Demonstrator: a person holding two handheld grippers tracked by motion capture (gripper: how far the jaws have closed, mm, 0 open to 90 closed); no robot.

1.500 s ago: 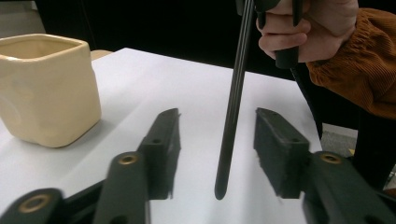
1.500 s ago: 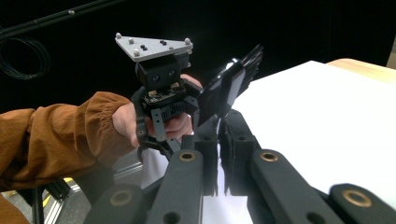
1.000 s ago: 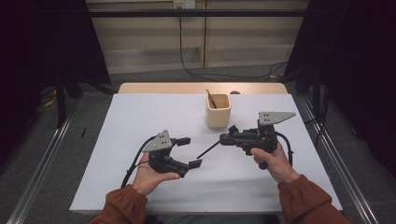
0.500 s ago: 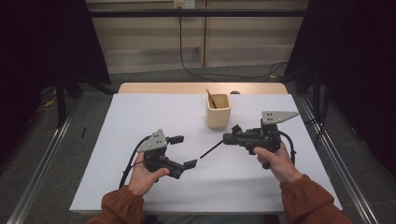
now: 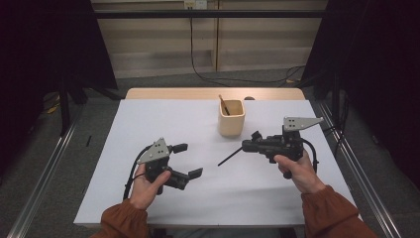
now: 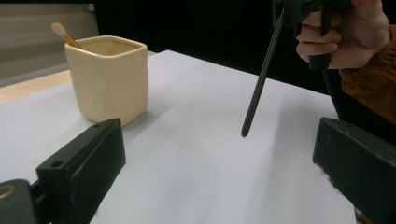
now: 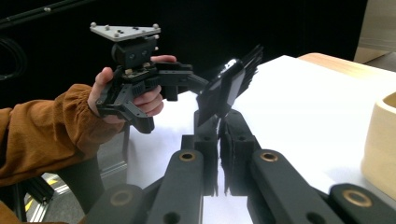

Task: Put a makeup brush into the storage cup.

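Note:
My right gripper [image 5: 246,145] is shut on a thin black stick [image 5: 229,157] that slants down to the left, its tip just above the white table [image 5: 148,124]. In the left gripper view the black stick [image 6: 259,79] hangs from the right gripper [image 6: 286,8] at the top right. Up the table stands a cream square cup [image 5: 231,118] with a wooden stick [image 5: 224,105] leaning in it. My left gripper [image 5: 188,160] stands open and empty at the front left, its jaws wide apart [image 6: 219,158]. In the right gripper view the shut jaws [image 7: 219,140] point at the left gripper [image 7: 238,72].
The cream cup [image 6: 109,77] sits left of the stick's tip in the left gripper view, and at the right edge [image 7: 383,144] in the right gripper view. A bare wooden strip [image 5: 213,93] borders the table's far edge. Metal rails [image 5: 356,173] run along both sides.
The right gripper has drifted slightly right with the black stick still in it. The left gripper has shifted a little left, jaws still open.

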